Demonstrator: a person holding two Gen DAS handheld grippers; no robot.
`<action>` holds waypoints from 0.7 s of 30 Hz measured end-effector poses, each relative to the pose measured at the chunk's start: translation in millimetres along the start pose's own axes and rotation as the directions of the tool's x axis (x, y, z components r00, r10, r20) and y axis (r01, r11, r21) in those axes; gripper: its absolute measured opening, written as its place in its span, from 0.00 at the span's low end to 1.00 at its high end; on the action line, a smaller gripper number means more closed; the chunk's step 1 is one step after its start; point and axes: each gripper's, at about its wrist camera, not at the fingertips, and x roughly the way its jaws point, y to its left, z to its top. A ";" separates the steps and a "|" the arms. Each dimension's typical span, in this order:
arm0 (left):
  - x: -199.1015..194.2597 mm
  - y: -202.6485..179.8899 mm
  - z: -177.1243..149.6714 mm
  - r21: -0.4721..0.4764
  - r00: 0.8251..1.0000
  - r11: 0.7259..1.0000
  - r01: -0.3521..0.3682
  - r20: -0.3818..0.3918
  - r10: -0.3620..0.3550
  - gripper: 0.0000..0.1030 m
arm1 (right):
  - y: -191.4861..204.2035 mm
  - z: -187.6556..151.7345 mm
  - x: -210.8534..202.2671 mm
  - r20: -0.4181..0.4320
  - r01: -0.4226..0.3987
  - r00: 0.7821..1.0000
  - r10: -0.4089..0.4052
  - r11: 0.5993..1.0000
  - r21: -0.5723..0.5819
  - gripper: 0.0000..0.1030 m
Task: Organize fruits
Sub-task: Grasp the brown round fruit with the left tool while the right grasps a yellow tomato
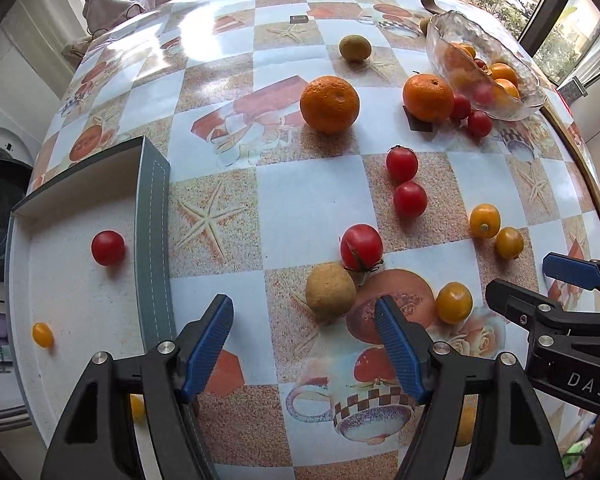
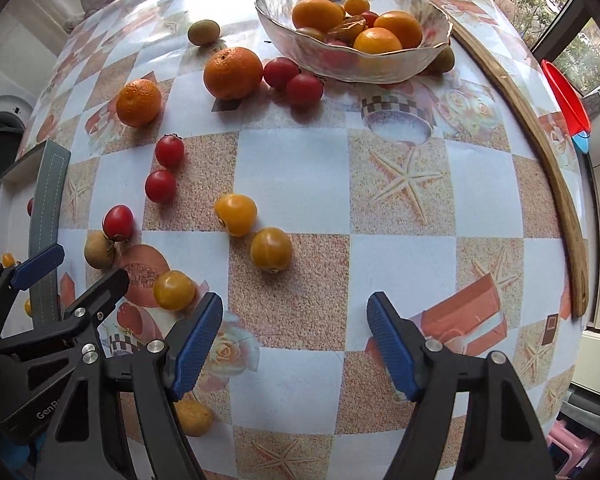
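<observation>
Loose fruit on a checked tablecloth ahead of two wide-open grippers. Left gripper (image 1: 304,344): a tan round fruit (image 1: 330,289) just ahead, touching a red tomato (image 1: 361,246). Right gripper (image 2: 295,340): three yellow tomatoes (image 2: 271,249) ahead-left; far ahead, a glass bowl (image 2: 420,4) holding oranges.

The tablecloth (image 2: 292,168) has white and sandy squares with starfish; tomatoes (image 1: 401,164) are red, oranges (image 1: 329,104) orange, gripper pads (image 2: 194,344) blue.
</observation>
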 end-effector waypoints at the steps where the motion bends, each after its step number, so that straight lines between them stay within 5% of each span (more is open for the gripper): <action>1: 3.2 1.6 2.7 -0.001 1.000 1.000 -0.002 -0.003 0.002 0.71 | 0.8 9.6 4.1 0.002 0.002 1.000 -0.002 1.000 0.000 0.73; 5: 5.1 2.8 4.0 -0.002 1.000 1.000 0.006 0.013 -0.006 0.69 | 8.9 20.7 6.8 0.025 0.029 0.999 -0.029 0.999 -0.019 0.67; 8: 3.2 -2.0 4.1 0.006 1.000 1.000 0.014 0.022 -0.014 0.58 | 14.3 27.4 6.2 0.040 0.054 0.998 -0.052 0.998 -0.042 0.53; 12: 0.3 -6.6 7.5 0.019 0.999 1.000 0.022 0.029 -0.023 0.27 | 21.8 30.6 3.1 0.047 0.045 0.998 -0.042 0.998 -0.050 0.22; 21: -22.7 4.3 3.8 -0.006 0.997 0.998 0.062 0.054 -0.062 0.25 | 4.0 27.9 -16.6 0.047 -0.062 0.997 0.061 0.998 0.024 0.21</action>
